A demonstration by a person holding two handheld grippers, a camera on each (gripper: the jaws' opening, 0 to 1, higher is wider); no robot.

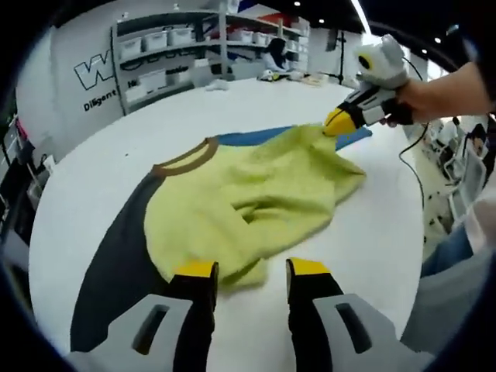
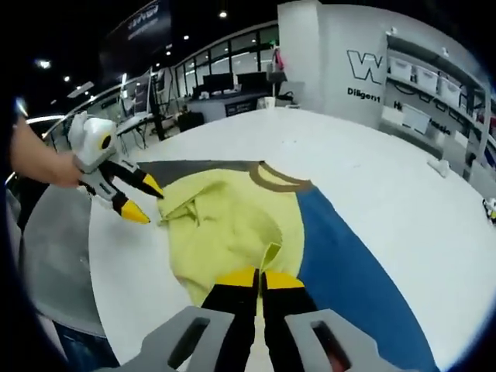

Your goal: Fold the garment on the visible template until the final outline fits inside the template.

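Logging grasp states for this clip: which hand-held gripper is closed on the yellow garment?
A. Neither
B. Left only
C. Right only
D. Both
C: the right hand-held gripper pinches an edge of the yellow garment with jaws together, while the left hand-held gripper stands open at its near edge.

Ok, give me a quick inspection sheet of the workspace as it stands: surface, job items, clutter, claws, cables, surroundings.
Surface: white table, round-edged.
Job's things: yellow shirt with brown collar, rumpled and part-folded, lying over a template with a dark panel and a blue panel.
Clutter: nothing seen near the shirt; small white items far off on the table, too small to tell.
Claws: left claw open at the shirt's near edge; right claw shut on the shirt's edge.
Cables: black cable hanging from the right claw's hand side.
Surroundings: shelves with bins, wall lettering, desks.
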